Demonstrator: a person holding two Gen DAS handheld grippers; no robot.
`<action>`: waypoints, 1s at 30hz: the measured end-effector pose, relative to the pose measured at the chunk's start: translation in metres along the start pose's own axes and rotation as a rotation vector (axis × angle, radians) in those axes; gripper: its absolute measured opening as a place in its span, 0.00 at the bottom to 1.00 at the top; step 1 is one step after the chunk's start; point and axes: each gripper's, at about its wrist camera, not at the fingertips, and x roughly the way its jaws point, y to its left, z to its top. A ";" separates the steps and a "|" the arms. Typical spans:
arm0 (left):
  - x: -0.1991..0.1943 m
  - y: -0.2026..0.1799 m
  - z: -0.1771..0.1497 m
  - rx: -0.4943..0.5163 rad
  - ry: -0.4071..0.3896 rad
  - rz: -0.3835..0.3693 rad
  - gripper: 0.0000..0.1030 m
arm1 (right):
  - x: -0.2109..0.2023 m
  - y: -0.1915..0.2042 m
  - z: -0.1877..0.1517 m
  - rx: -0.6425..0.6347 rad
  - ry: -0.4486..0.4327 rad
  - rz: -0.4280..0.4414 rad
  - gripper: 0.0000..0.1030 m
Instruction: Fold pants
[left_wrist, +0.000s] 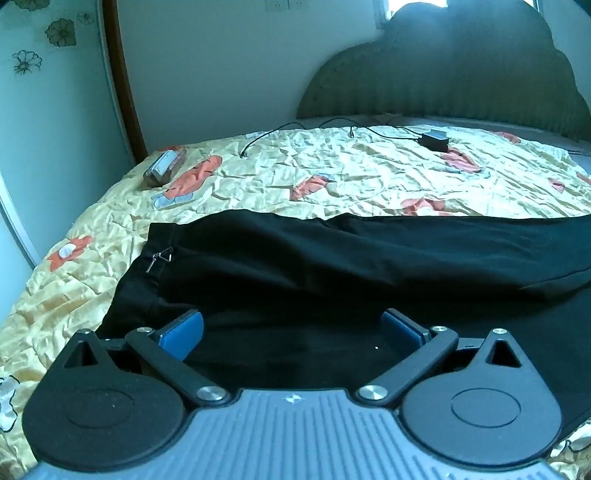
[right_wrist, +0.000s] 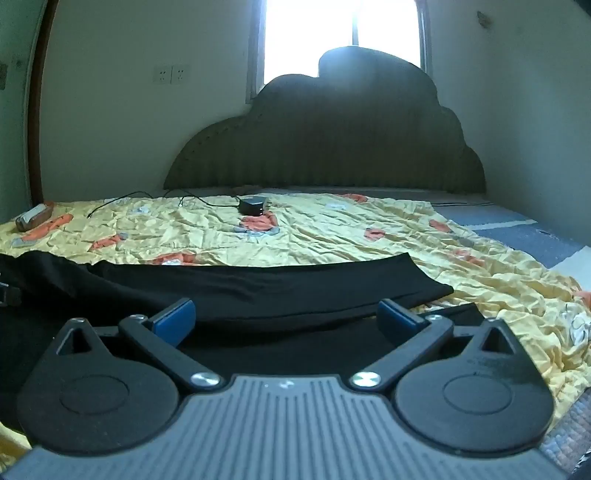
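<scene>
Black pants (left_wrist: 295, 258) flat across yellow quilt (left_wrist: 332, 166), waistband left, cuffs right. My left gripper (left_wrist: 291, 332) and right gripper (right_wrist: 284, 321) both wide, empty. Fabric looks soft, limp, light; I'd pinch waistband (left_wrist: 159, 240) and leg hem (right_wrist: 424, 277).

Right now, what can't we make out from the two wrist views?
- Pants: left wrist view, near edge hidden under the left gripper body; leg ends cut off at the right edge.
- Pants fabric: both views, too dark to tell layers or folds.
- Right gripper: right wrist view, near leg's hem partly hidden behind it.
- Small case on the bedspread: too small and blurred to identify.
</scene>
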 end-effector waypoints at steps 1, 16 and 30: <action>0.000 0.000 0.000 0.000 -0.002 0.000 1.00 | -0.001 0.001 0.001 -0.009 -0.005 -0.001 1.00; 0.025 0.071 0.017 0.005 -0.031 0.101 1.00 | 0.020 -0.020 0.017 0.027 0.082 0.145 1.00; 0.124 0.207 0.054 -0.181 0.026 0.106 1.00 | 0.066 -0.090 0.017 0.166 0.164 0.000 1.00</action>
